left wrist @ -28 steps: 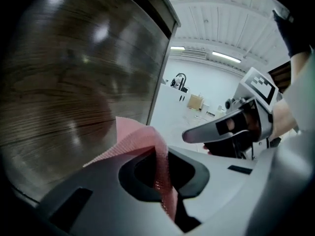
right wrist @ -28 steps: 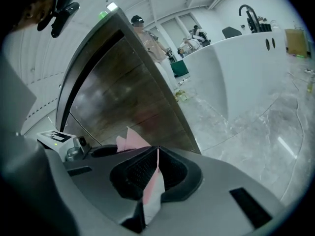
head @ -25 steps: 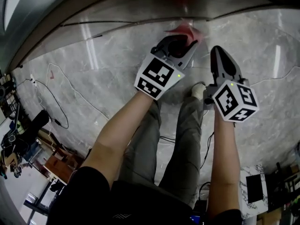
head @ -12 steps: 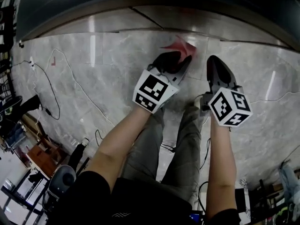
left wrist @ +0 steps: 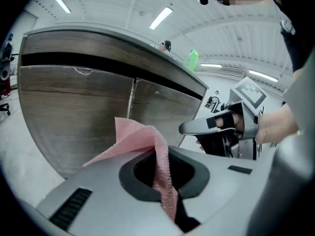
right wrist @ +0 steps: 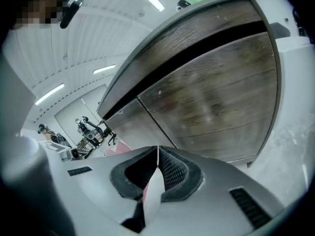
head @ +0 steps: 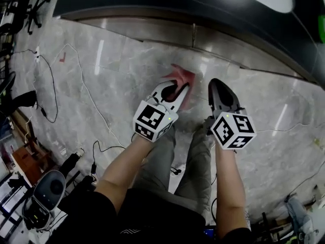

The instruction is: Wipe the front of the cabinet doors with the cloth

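Two tongs point down at the floor in front of the cabinet doors. The left gripper is squeezed tight on the pink cloth, and a corner of the cloth sticks up past its tips. The right gripper is closed with nothing in it and sits just beside the left one. The cloth is near the doors but does not touch them yet.

I think the step now is to bring the cloth up to the wood. To do it well, the left gripper should hold tight so the cloth does not slip out. The soft, loose part of the cloth should meet the door first, not the hard tips, which could scratch. Then it can rub from side to side across one door, over the thin gap between the two, and on to the next.

The right gripper is so close that it could bump the left one, so it is best kept off to the side. Thin cables lie on the floor to the left. A green bottle stands on the counter top above the doors and is not in the way.
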